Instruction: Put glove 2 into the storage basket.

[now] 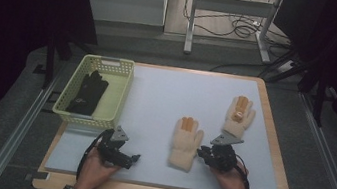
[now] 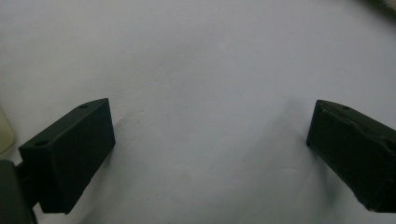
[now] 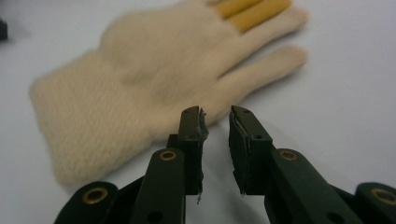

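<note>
Now the nearer cream knit glove (image 3: 154,88) lies flat on the grey mat (image 1: 165,99), just left of the right gripper (image 3: 215,122), whose jaws stand slightly parted and empty beside its thumb. Pinch the thumb-side edge squarely. The left gripper (image 2: 210,140) rests wide open.

Two cream gloves (image 1: 185,145), one basket (image 1: 120,91)

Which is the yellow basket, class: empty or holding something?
Holding something: the high view shows a black glove lying inside the yellow basket.
</note>
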Tool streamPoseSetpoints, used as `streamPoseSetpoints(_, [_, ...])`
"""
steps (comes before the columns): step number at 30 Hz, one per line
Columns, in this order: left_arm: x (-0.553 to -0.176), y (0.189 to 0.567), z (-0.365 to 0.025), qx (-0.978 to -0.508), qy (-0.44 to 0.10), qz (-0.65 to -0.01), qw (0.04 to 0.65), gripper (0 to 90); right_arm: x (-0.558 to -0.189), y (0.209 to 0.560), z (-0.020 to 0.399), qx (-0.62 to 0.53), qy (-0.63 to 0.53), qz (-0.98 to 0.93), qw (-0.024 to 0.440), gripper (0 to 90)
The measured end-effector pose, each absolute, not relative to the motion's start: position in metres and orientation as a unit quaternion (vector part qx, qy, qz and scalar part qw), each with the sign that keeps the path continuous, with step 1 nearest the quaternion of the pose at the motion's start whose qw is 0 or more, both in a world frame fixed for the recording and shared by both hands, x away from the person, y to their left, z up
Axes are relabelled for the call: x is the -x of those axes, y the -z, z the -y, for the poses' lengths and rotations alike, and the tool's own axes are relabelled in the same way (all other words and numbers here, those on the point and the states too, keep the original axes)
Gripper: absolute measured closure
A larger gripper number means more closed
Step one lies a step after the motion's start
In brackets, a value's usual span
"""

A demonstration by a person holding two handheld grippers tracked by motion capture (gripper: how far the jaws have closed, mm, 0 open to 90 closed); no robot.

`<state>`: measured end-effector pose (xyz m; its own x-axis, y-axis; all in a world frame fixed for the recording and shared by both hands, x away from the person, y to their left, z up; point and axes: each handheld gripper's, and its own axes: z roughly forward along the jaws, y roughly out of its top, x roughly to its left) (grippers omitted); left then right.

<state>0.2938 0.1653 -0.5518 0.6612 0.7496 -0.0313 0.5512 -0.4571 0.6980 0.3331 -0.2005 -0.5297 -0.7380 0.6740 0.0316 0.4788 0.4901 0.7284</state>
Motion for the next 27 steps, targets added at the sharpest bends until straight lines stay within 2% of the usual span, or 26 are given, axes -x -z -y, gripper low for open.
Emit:
streamPoseSetpoints(14, [-0.294,0.552,-0.165,-0.842,-0.142,-0.386,0.35,1.5,-0.342,0.532,0.172,-0.315,-0.387,-0.857,0.127,71.1])
streamPoseSetpoints(18, [-0.294,0.552,-0.165,-0.842,-0.142,-0.386,0.35,1.5,-0.343,0.527,0.189,-0.33,-0.393,-0.848,0.132,66.7])
streamPoseSetpoints(27, [-0.294,0.552,-0.165,-0.841,-0.141,-0.387,0.35,1.5,-0.349,0.514,0.234,-0.373,-0.397,-0.826,0.148,66.5])
